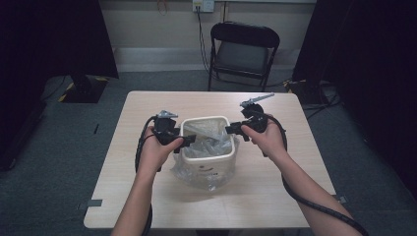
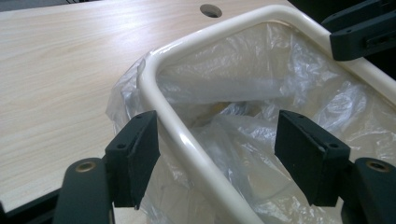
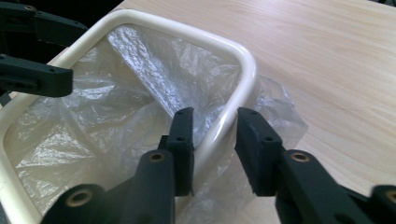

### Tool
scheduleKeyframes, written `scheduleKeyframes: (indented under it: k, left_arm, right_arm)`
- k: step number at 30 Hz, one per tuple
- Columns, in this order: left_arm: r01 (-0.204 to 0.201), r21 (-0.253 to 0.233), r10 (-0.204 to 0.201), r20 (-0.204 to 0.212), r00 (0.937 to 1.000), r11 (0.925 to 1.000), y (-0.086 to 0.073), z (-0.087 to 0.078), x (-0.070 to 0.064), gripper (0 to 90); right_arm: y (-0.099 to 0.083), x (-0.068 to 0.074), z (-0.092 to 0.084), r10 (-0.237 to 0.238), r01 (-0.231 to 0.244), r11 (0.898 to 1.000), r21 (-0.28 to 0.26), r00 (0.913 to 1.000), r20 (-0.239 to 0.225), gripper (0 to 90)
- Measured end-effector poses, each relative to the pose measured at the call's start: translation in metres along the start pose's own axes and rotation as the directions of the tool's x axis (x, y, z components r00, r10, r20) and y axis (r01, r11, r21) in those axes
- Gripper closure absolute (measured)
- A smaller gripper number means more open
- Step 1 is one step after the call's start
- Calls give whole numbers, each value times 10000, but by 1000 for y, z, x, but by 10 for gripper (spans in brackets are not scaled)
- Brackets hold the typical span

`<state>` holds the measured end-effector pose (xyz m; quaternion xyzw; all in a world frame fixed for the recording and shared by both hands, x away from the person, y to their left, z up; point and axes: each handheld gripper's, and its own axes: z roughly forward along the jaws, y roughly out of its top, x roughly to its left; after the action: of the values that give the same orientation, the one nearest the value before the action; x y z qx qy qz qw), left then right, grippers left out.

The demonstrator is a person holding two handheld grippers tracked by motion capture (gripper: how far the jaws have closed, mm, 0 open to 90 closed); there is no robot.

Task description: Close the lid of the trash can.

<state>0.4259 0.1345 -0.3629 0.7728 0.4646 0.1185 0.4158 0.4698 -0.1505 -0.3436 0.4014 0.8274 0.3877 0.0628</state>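
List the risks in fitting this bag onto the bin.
1. The left gripper straddles the bin rim with its jaws apart, so the clear bag on that side is unclamped and may slide inward.
2. The right gripper straddles the opposite rim over thin plastic; pulling hard might tear it.
3. Opposing pulls could tip the light bin on the table.

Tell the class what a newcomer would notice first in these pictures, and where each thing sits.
A cream bin lined with a crumpled clear plastic bag stands mid-table. The left gripper and right gripper meet it from opposite sides, each with its jaws astride the rim, not pressing on it. Behind the table stands a black folding chair.
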Motion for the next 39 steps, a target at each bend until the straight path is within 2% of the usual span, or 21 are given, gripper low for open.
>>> scheduleKeyframes:
  k: [5,8,11,12,14,16,18,20,22,23,26,28,29,30,32,34,35,36,37,39]
  left_arm:
    - [-152,82,152,-22,9999,9999,-2,4,0,296]
    - [-184,73,184,18,9998,9998,-3,6,0,308]
    - [-225,29,225,62,9997,9997,-2,5,-1,306]
    - [-205,9,205,72,9998,9998,-2,5,-1,306]
    - [-204,-34,204,88,9998,9998,-1,4,0,307]
    - [-194,-85,194,48,9998,9998,-1,3,2,308]
    - [-147,-96,146,-35,9999,9998,-1,3,4,310]
    - [-133,-59,132,-65,9999,9999,-2,4,5,309]
    - [-126,-13,126,-86,9999,9999,-3,4,6,305]
    - [-154,18,154,-78,9999,9999,-4,4,6,304]
    - [-184,75,184,0,9998,9998,-4,4,7,291]
    - [-177,55,176,53,9998,9998,-3,2,6,270]
    - [-178,40,177,112,9998,9998,-3,1,6,253]
    - [-155,-5,155,129,9998,9999,-3,0,6,234]
    - [-159,-47,160,199,9997,9999,-2,-2,7,214]
    - [-112,-131,116,320,9994,9999,-2,-5,8,195]
    - [-139,-116,143,352,9993,9998,-2,-6,9,190]
    - [-118,-104,121,322,9994,9999,-2,-7,9,187]
    - [-107,-79,109,313,9995,9999,-2,-8,10,187]
    - [-111,-27,112,303,9995,9999,-2,-10,10,186]
  right_arm:
    - [-2,-4,1,372,-372,9992,-131,9993,21,691]
    - [-4,-5,2,375,-373,9992,-174,9992,140,691]
    - [-5,-6,4,395,-396,9992,22,9988,292,689]
    - [-5,-6,3,442,-438,9990,-120,9985,315,683]
    - [0,-7,-1,611,-585,9970,-511,9969,505,597]
    - [4,-9,-3,489,-449,9975,-538,9959,758,596]
    - [6,-10,-1,293,-261,9990,-353,9953,928,636]
    - [8,-11,2,330,-314,9993,-226,9969,716,664]
    - [7,-9,6,195,-191,9998,-71,9970,747,682]
    - [7,-8,7,70,-69,10000,-19,9972,743,707]
    - [4,-2,11,-361,355,9993,80,9945,984,699]
    - [3,-3,10,-236,235,9997,20,9960,859,698]
    - [3,-5,9,-272,276,9996,-49,9971,704,612]
    - [2,-6,8,-360,367,9993,-91,9975,606,443]
    - [1,-8,7,-327,336,9992,-229,9988,377,288]
    - [-1,-9,5,-547,556,9979,-335,9982,262,136]
    - [-2,-8,3,-679,696,9965,-470,9970,373,135]
    - [-2,-8,2,-756,770,9959,-482,9967,309,164]
    - [-3,-8,0,-854,860,9952,-458,9962,156,138]
    - [-5,-9,-2,-945,953,9937,-582,9954,158,154]
